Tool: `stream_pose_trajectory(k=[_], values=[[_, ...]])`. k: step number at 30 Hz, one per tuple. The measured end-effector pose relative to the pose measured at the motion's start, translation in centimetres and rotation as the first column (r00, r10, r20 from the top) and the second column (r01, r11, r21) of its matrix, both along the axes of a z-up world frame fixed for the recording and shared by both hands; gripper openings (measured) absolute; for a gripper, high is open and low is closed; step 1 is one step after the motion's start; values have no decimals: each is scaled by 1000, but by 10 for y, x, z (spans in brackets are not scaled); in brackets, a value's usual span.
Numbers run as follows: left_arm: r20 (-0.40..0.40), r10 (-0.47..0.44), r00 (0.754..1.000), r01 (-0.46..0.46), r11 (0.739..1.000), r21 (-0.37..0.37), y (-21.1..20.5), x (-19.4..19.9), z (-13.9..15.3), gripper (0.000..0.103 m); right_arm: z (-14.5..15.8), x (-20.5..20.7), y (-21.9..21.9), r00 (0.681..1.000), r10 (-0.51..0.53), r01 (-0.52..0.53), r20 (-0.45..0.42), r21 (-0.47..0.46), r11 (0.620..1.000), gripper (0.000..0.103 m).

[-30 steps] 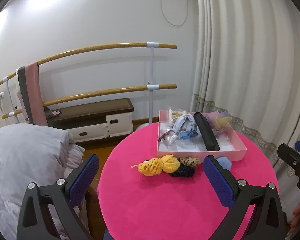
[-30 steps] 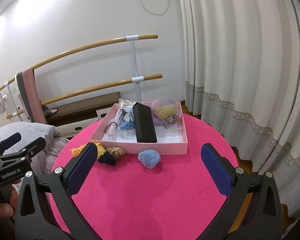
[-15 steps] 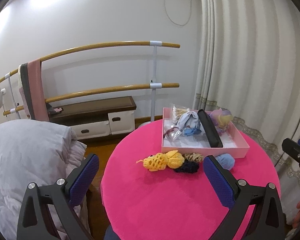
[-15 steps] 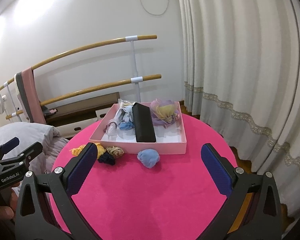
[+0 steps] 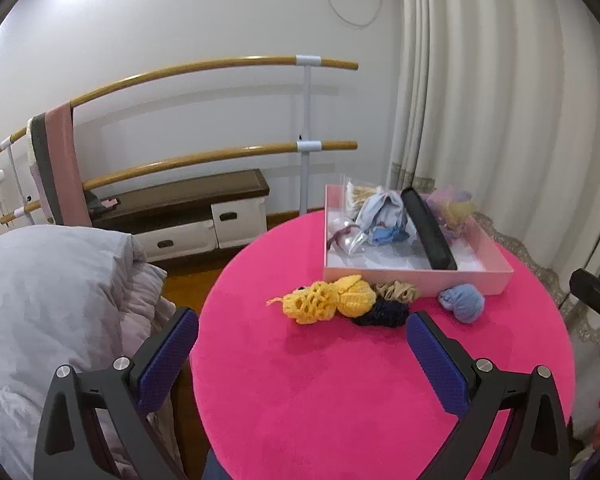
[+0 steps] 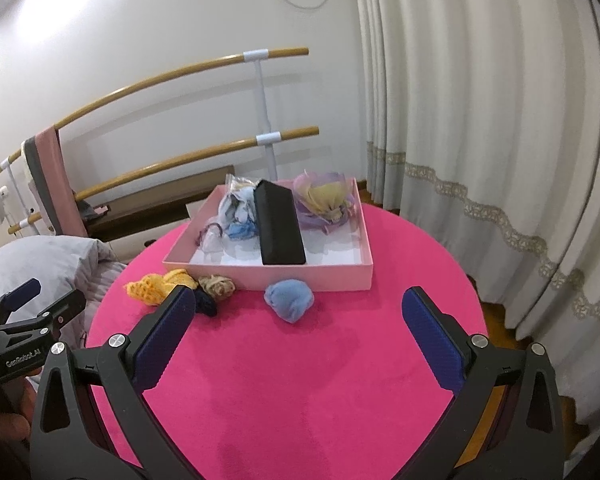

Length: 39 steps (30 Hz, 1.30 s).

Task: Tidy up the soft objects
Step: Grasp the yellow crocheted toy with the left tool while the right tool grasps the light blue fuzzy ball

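Note:
On the round pink table lie a yellow crocheted piece, a dark navy scrunchie, a beige scrunchie and a light blue soft ball, all in front of a pink tray. The tray holds a black case, pale blue cloth, a clear bag and a purple-yellow tulle piece. My left gripper is open and empty, short of the yellow piece. My right gripper is open and empty, just before the blue ball.
A bed with a grey quilt stands left of the table. Wooden ballet bars, a low dark cabinet and a white curtain lie behind and to the right.
The left gripper view has shifted so the table objects sit further right and a little nearer. The right gripper has edged slightly toward the blue ball. Both stay open.

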<state>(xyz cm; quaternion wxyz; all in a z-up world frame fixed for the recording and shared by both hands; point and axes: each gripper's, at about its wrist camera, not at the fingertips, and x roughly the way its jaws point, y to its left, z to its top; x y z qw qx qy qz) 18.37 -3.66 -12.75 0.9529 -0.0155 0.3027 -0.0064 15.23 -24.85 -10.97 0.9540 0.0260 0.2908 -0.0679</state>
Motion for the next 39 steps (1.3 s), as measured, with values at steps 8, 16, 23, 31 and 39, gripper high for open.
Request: stream_pose_trajectory(k=[8, 16, 23, 31, 39], values=[[-80, -10, 997, 12, 1000, 17, 1, 51, -26, 103, -29, 23, -10, 998, -6, 8, -70, 25, 1000, 103], [-131, -10, 991, 14, 999, 33, 2, 112, -55, 103, -59, 55, -20, 988, -10, 17, -155, 40, 999, 103], [-163, -25, 986, 30, 999, 25, -2, 149, -80, 103, -83, 82, -22, 977, 2, 9, -214, 53, 999, 103], [-174, -55, 983, 53, 998, -17, -8, 176, -93, 103, -98, 107, -20, 967, 18, -5, -256, 54, 999, 103], [-199, -62, 978, 53, 997, -48, -20, 201, -115, 103, -116, 132, -17, 954, 35, -20, -296, 55, 998, 103]])
